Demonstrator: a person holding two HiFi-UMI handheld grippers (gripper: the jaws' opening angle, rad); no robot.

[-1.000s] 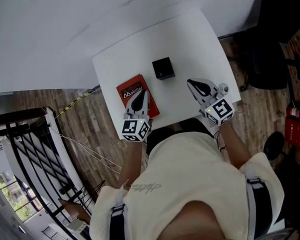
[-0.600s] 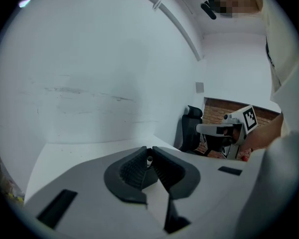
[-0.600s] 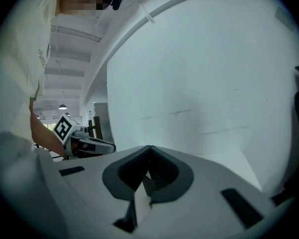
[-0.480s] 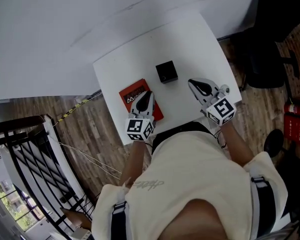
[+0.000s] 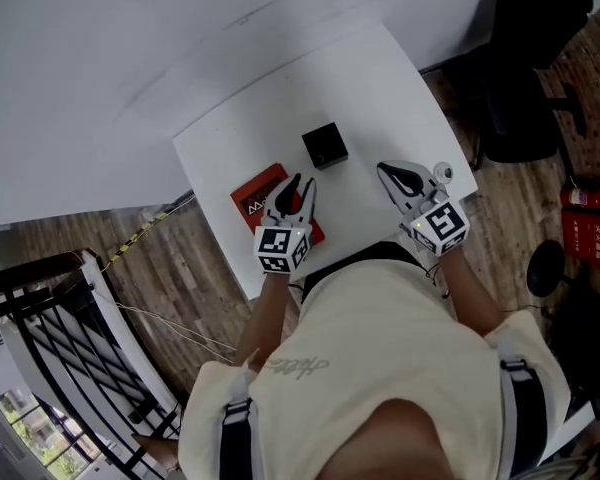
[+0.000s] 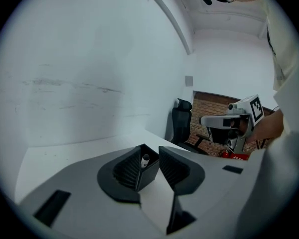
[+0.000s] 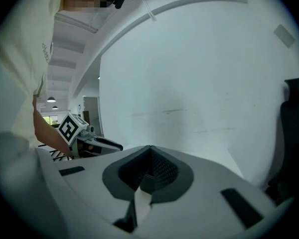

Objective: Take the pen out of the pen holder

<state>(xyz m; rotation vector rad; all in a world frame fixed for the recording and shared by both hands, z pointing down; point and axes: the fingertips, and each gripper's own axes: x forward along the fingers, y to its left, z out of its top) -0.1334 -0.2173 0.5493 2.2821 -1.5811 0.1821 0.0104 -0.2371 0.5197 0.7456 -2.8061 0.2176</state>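
A black cube pen holder [image 5: 325, 146] stands mid-table on the white table [image 5: 400, 88]. In the left gripper view the pen holder [image 6: 148, 172] shows straight ahead in the gap between the jaws, with a white pen tip [image 6: 145, 158] sticking up inside it. My left gripper [image 5: 301, 183] hovers over the red book [image 5: 252, 200], a little short of the holder; its jaws are opening and press on nothing. My right gripper [image 5: 384, 168] sits to the holder's right, shut and empty. Its closed tips [image 7: 150, 147] meet in the right gripper view.
A black office chair [image 5: 525, 78] stands beyond the table's right side, with a red fire extinguisher [image 5: 590, 233] on the wood floor. A black stair railing [image 5: 50, 338] runs at the lower left. A white wall lies behind the table.
My left gripper's jaws have gone from shut to apart, and it has edged forward over the red book toward the holder. The right gripper has stayed put.
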